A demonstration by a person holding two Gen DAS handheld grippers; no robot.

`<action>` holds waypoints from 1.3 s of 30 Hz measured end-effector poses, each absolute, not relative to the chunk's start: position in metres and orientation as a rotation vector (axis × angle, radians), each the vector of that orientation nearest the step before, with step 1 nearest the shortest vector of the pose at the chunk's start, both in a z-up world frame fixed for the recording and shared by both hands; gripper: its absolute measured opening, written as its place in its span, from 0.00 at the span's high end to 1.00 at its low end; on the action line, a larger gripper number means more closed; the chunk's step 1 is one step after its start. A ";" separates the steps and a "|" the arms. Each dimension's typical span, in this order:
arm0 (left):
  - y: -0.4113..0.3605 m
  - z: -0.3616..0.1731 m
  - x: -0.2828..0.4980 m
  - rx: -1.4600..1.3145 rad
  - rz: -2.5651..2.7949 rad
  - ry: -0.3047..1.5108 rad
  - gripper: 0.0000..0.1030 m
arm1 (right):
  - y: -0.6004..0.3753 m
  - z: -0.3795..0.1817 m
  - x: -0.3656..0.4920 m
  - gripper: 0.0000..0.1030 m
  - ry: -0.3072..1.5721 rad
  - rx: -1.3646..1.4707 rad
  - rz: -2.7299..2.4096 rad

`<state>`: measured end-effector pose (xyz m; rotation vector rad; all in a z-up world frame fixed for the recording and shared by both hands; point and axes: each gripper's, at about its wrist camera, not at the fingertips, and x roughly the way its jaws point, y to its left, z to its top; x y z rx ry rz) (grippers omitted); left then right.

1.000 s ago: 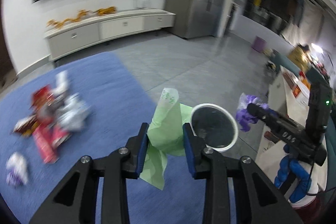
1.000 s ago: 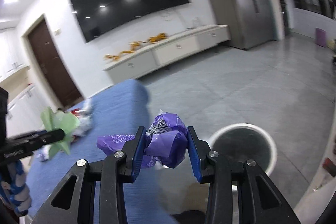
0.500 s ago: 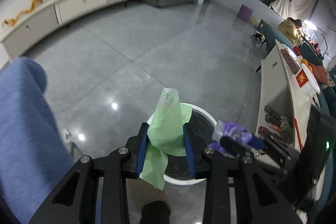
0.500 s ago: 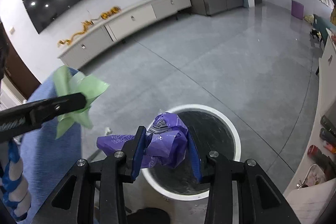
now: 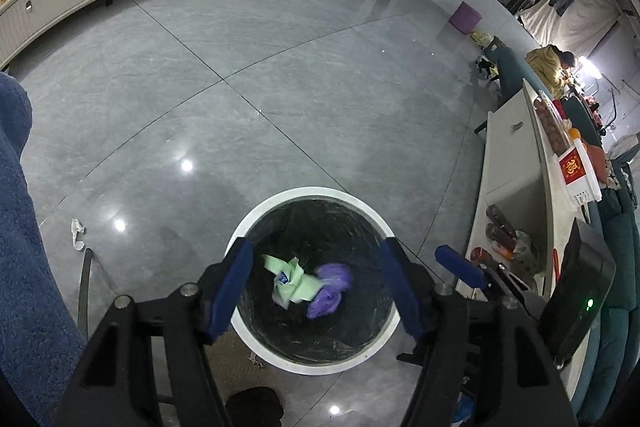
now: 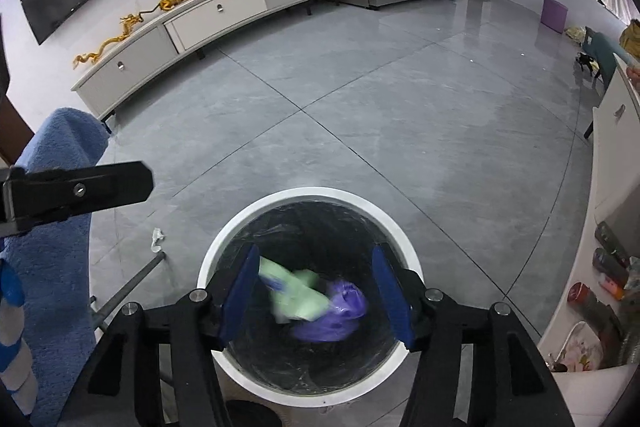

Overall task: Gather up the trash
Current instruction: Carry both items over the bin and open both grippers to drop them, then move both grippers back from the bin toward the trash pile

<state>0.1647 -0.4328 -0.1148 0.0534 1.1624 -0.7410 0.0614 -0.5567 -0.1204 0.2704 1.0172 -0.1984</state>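
Note:
A round white bin [image 5: 256, 215] with a black liner stands on the grey floor right below both grippers, its rim [image 6: 224, 231] also plain in the right wrist view. Inside it are a green wrapper [image 5: 292, 283] and a purple wrapper [image 5: 330, 289]; both look blurred in the right wrist view, green wrapper [image 6: 294, 293], purple wrapper [image 6: 336, 311]. My left gripper [image 5: 318, 287] hangs over the bin, jaws opening, nothing pressed between the pads. My right gripper [image 6: 314, 293] is over the bin too, jaws opening and holding nothing.
A crumpled white scrap [image 5: 77, 233] lies on the floor left of the bin, beside a blue-covered surface [image 5: 24, 247]. A white counter [image 5: 516, 187] with bottles and boxes runs along the right. A long low cabinet [image 6: 200, 23] lines the far wall.
Both grippers came down over the bin and spread their jaws. The green wrapper left the left gripper and the purple wrapper left the right; both now sit inside the bin.

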 end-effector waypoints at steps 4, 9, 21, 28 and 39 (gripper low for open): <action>-0.422 -0.106 0.158 0.031 -0.703 1.118 0.38 | -0.558 -0.108 0.059 0.44 1.002 0.280 -0.223; -0.393 -0.077 0.144 -0.013 -0.618 0.991 0.38 | -0.545 -0.080 0.054 0.43 0.956 0.268 -0.232; -0.302 0.004 0.088 -0.027 -0.443 0.692 0.38 | -0.454 0.015 0.019 0.30 0.741 0.150 -0.226; -0.232 0.035 0.060 -0.081 -0.335 0.567 0.37 | -0.387 0.068 0.002 0.16 0.598 0.055 -0.208; -0.119 0.075 0.023 -0.161 -0.152 0.424 0.37 | -0.320 0.113 -0.012 0.00 0.449 0.037 -0.167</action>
